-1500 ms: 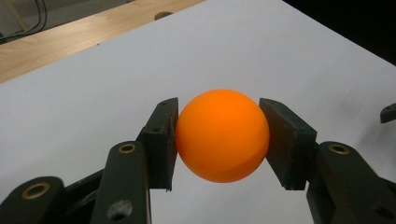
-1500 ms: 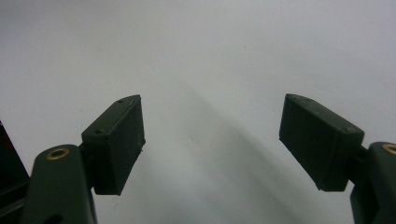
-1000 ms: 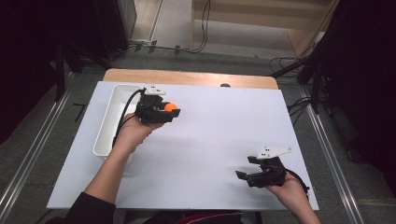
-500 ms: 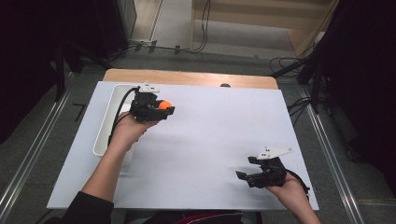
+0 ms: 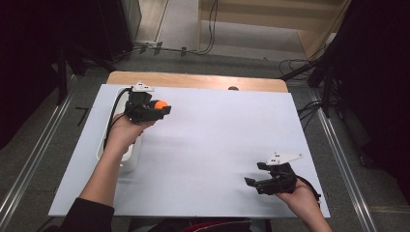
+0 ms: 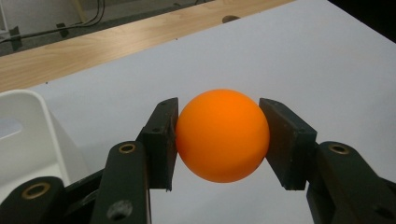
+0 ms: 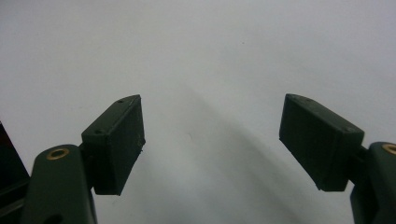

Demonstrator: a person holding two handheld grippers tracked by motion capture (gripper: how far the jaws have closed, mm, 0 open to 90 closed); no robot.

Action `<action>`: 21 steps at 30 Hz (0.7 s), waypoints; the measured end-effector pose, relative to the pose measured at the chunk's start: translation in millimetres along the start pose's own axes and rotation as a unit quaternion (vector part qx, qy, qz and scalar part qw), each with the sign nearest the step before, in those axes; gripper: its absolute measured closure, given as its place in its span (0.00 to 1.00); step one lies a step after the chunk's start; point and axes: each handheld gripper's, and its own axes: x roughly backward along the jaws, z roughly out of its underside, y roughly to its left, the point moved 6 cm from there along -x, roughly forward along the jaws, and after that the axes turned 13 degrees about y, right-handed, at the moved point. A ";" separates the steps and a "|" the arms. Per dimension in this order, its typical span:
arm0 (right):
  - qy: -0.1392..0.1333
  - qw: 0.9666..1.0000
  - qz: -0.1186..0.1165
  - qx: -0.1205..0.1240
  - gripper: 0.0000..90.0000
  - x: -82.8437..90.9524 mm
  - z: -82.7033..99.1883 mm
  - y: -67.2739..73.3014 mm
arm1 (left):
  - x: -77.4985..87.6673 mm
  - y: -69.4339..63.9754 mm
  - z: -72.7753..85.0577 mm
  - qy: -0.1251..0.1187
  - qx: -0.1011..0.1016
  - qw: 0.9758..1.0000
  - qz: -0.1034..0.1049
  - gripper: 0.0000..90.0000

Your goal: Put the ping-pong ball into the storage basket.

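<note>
White sheet (image 5: 217, 145) over a wooden tabletop (image 5: 193, 80); white bin (image 5: 126, 157) at its left edge.

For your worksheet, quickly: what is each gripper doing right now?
Left gripper: shut on the orange ball.
Right gripper: open, holding nothing.

Right gripper view: looked straight down along the right gripper (image 7: 212, 140) at plain white table (image 7: 210, 56). Jaws stood wide apart, with nothing but bare surface between them. Dark pads (image 7: 119, 142) angled outward, left one lower in frame. Brass pivot pins at both bottom corners. Soft shadow streaked across the white, running toward the lower right.
</note>
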 end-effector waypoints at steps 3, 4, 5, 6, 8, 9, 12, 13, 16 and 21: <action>0.000 1.000 0.000 -0.001 0.23 -0.1 0.0 -0.1 | 2.7 6.1 0.9 -0.002 0.005 1.000 -0.005 0.54; 0.000 1.000 0.000 0.000 0.23 -0.1 0.1 -0.1 | 3.1 8.2 1.4 0.000 0.005 1.000 -0.009 0.54; 0.000 1.000 0.000 0.000 0.23 -0.1 0.1 -0.1 | 3.2 9.3 1.8 -0.001 0.009 1.000 -0.010 0.54; 0.000 1.000 0.000 0.000 0.23 -0.1 0.1 -0.1 | 3.2 9.3 1.8 -0.001 0.009 1.000 -0.010 0.54; 0.000 1.000 0.000 0.000 0.23 0.0 0.1 -0.1 | 4.1 12.7 2.7 0.000 0.009 1.000 -0.013 0.54; 0.000 1.000 -0.001 -0.001 0.23 0.0 0.1 0.0 | 4.7 14.4 3.0 0.000 0.013 1.000 -0.015 0.54; 0.000 1.000 -0.001 0.000 0.23 0.1 0.1 -0.2 | 6.2 17.7 3.4 -0.003 0.017 1.000 -0.018 0.54; 0.000 1.000 -0.001 0.000 0.23 0.1 0.1 -0.1 | 7.8 20.5 4.1 -0.002 0.018 1.000 -0.021 0.54; 0.000 1.000 0.000 -0.001 0.23 0.1 0.2 -0.1 | 8.7 22.2 4.3 -0.004 0.022 1.000 -0.020 0.54; 0.000 1.000 -0.001 -0.001 0.23 0.6 0.5 -0.3 | 12.3 28.3 5.4 -0.005 0.026 0.999 -0.022 0.54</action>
